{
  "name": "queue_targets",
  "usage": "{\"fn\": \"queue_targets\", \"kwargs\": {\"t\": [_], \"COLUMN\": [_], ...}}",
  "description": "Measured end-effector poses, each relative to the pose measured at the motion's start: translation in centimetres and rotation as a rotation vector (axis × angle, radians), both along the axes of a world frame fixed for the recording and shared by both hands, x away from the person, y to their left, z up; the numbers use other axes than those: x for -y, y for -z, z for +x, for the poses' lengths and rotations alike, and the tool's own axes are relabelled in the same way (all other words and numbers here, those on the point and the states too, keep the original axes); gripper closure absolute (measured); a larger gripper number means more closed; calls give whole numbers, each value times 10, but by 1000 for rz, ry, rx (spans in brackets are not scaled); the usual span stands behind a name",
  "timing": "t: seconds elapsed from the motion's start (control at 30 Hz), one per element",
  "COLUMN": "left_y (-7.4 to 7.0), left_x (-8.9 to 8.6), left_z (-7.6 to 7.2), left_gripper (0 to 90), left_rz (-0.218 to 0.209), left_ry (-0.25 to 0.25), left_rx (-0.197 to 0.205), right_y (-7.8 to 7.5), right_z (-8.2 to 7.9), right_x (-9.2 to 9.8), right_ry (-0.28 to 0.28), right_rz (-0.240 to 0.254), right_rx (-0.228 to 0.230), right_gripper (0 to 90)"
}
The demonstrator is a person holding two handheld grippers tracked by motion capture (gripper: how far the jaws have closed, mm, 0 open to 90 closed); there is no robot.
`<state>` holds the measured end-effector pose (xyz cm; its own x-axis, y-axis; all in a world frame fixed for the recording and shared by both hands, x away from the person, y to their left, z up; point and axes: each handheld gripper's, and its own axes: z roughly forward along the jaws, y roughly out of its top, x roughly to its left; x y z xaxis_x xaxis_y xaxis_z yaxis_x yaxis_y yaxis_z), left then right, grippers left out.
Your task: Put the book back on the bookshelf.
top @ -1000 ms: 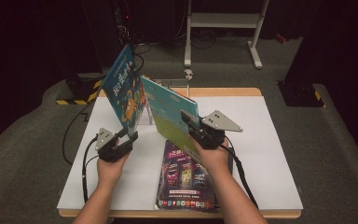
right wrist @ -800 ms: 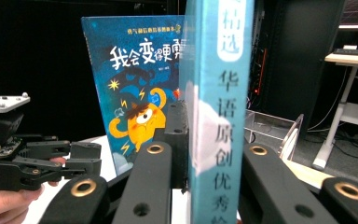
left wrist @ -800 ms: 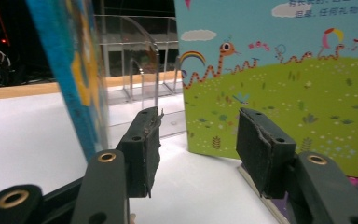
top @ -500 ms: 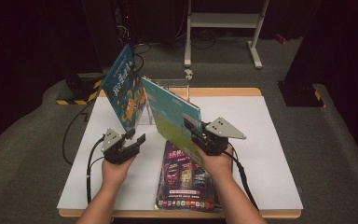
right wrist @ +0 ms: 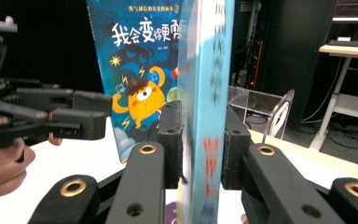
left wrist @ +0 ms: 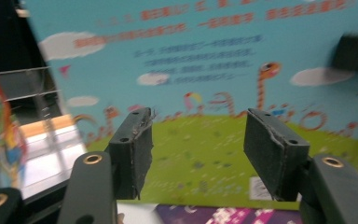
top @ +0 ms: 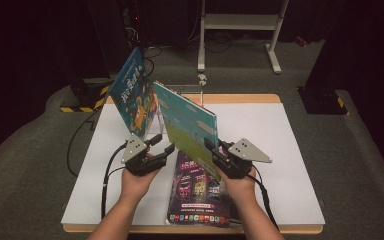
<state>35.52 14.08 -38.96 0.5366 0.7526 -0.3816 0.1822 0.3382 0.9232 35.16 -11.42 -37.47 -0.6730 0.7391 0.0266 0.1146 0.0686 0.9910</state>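
— What had just changed?
— The left gripper (top: 161, 146) had let go; its jaws had just been opening, nothing between them, and it had drawn back from the sky-and-grass book (top: 187, 125).
— So who held it?
— The right gripper (right wrist: 200, 140), clenched on its lower edge (upright, mid-worktop), above the purple book (top: 198, 187) lying flat.
— And the rack?
— The clear rack (right wrist: 261, 109) near the far edge held the blue monster book (top: 135, 95), leaning.
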Motion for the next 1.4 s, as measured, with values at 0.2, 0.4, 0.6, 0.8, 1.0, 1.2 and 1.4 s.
{"fn": "queue_targets", "kwargs": {"t": [0.2, 0.4, 0.6, 0.8, 1.0, 1.2, 1.4], "left_y": [-11, -24, -34, -34, -34, -35, -33], "left_x": [15, 32, 47, 54, 56, 63, 64], "left_z": [-6, -13, -22, -24, -26, -30, -33], "left_gripper": [378, 294, 231, 186, 159, 140, 141], "left_rz": [-18, -58, -83, -94, -97, -88, -81], "left_ry": [42, 123, 170, 175, 158, 99, 50], "left_rx": [14, 9, 25, 21, 14, 18, 22], "right_y": [14, 26, 27, 29, 41, 49, 49], "right_z": [-13, -24, -29, -32, -35, -40, -50], "right_x": [7, 8, 3, 1, 7, 10, -2], "right_ry": [-4, -19, -27, -26, -40, -42, -90], "right_rz": [-4, 10, 2, 9, -2, -44, -112], "right_rx": [-23, -35, -25, -27, -85, -70, -34], "right_gripper": [747, 769, 762, 749, 692, 759, 771]}}
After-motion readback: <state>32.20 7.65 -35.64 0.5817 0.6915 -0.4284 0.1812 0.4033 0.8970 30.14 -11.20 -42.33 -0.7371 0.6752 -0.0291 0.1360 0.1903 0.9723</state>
